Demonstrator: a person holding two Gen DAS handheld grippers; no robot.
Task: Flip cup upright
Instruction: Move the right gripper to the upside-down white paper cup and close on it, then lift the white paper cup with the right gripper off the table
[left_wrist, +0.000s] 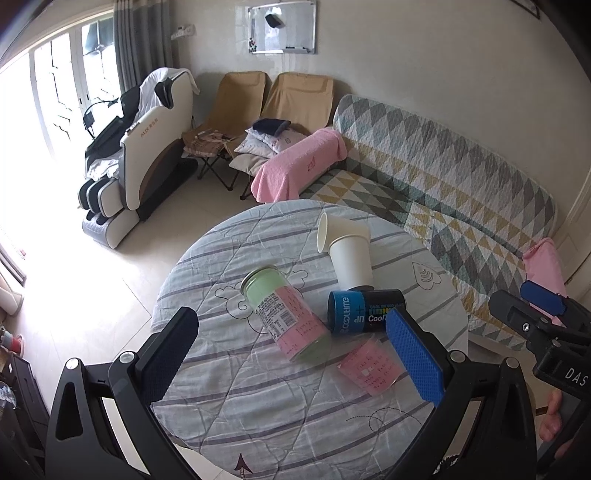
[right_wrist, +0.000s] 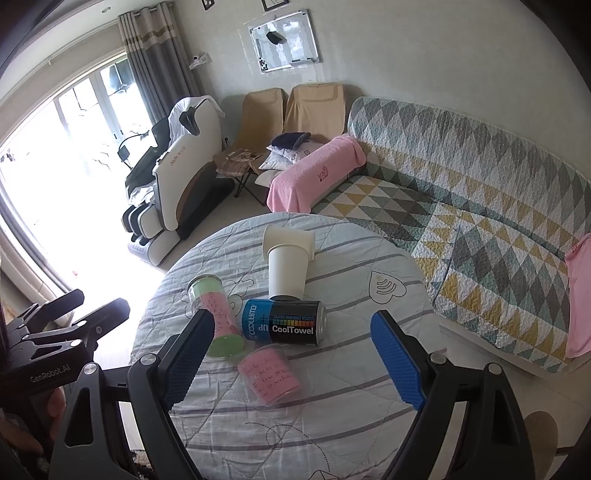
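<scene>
On the round cloth-covered table several cups lie on their sides. A small clear cup with a pink label lies nearest. A tall clear cup with green and pink inside lies left of it. A blue and black CoolTowel can lies behind. Two white paper cups lie at the back. My left gripper is open above the tall cup. My right gripper is open above the small pink cup and also shows in the left wrist view.
A quilted sofa with a pink towel stands behind the table. Two folding chairs and a massage chair stand by the wall. The left gripper shows at the left edge of the right wrist view.
</scene>
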